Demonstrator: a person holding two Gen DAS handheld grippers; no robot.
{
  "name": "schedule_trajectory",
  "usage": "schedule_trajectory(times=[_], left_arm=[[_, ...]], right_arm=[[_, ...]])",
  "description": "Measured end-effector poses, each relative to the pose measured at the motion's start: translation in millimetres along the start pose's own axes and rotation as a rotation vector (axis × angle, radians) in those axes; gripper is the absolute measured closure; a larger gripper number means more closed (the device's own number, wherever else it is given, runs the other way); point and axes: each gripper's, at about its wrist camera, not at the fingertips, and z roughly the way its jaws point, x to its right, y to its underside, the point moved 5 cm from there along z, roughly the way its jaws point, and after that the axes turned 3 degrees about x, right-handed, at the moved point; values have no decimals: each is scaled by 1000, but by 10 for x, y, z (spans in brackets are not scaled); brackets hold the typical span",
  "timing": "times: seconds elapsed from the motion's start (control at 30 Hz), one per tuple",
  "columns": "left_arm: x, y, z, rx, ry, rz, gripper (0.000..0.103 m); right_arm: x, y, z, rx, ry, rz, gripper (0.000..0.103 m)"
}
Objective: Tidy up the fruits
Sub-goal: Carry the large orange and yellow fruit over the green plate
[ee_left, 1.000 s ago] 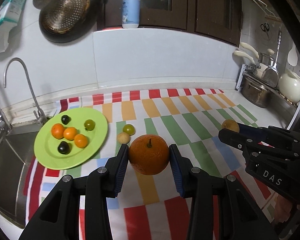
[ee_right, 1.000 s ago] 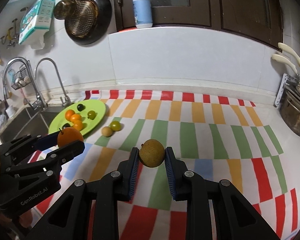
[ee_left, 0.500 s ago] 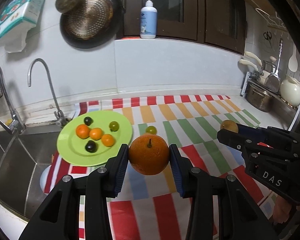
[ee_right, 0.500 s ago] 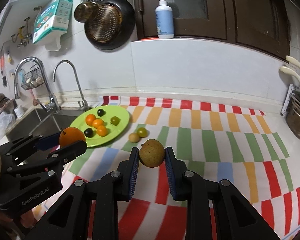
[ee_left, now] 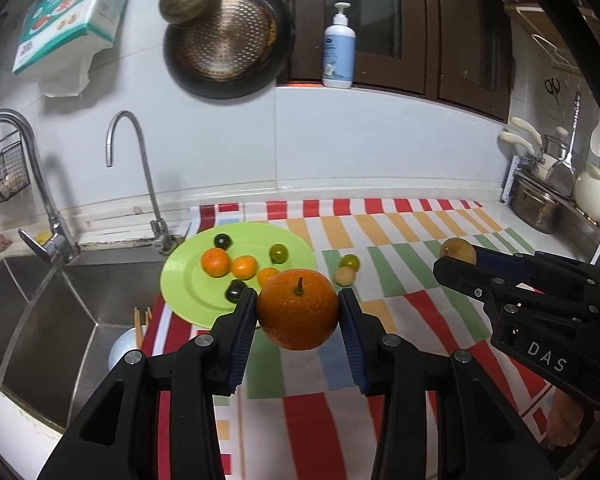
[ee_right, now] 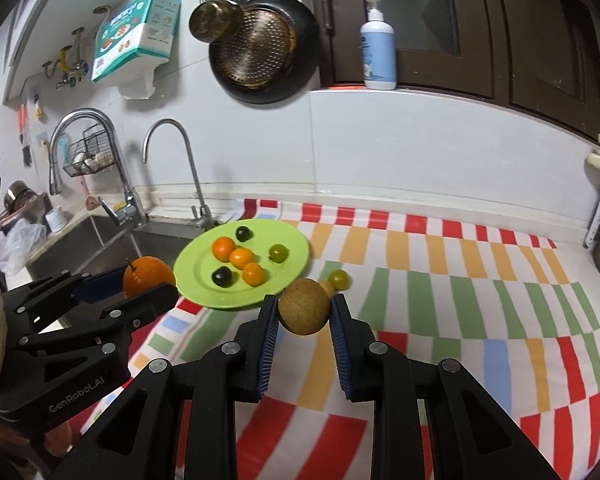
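Big orange, stem up, and brown round fruit were held aloft; green plate at 10 o'clock carried small fruits.

The beige fruit (mostly hidden) sits behind the brown fruit.

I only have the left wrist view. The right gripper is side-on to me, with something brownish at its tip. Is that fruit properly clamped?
Observer: Yes. In the right wrist view the round brown fruit sits squarely between both pads of the right gripper.
Operator: The orange I'm holding blocks the plate's near side. Is anything lying there?
Observer: No. The near rim of the green plate is bare. The closest pieces are a dark fruit and a small orange, both further in.
Operator: What's to the left of the sink, past my frame?
Observer: A crumpled plastic bag.
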Motion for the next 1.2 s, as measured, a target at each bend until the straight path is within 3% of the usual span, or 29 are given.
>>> schedule_trajectory(times=[0.57, 1.2], left_arm=[[-408, -70, 89, 5, -70, -56, 63], [-704, -133, 619, -53, -120, -78, 63]], right_arm=[[-404, -251, 311, 11, -72, -68, 76], [-471, -456, 890, -15, -114, -101, 76]])
